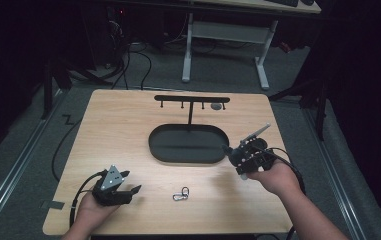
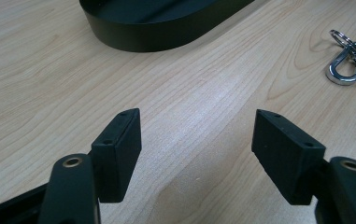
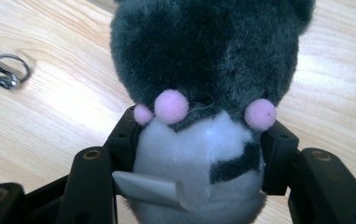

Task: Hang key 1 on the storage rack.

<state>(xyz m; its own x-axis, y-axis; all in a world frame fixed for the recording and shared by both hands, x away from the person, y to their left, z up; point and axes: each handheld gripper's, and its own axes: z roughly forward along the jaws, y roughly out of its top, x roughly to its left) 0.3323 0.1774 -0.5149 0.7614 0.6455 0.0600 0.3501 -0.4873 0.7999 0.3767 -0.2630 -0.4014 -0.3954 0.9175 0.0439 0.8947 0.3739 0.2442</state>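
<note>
Room, dim, lit mainly over a light wood-grain counter [image 1: 128,130] with rounded corners. Floor: grey carpet [image 1: 218,75], black cables [image 1: 138,60] trailing across it. Behind: 1 desk on white legs [image 1: 263,60]. Metal rails [image 1: 13,170] run along both sides. Surroundings fall into darkness.

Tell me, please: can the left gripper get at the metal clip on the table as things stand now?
Probably yes. The left gripper is open and empty, and the metal clip lies apart from it on bare table, with nothing between them. The right gripper holds a plush toy farther off.
</note>
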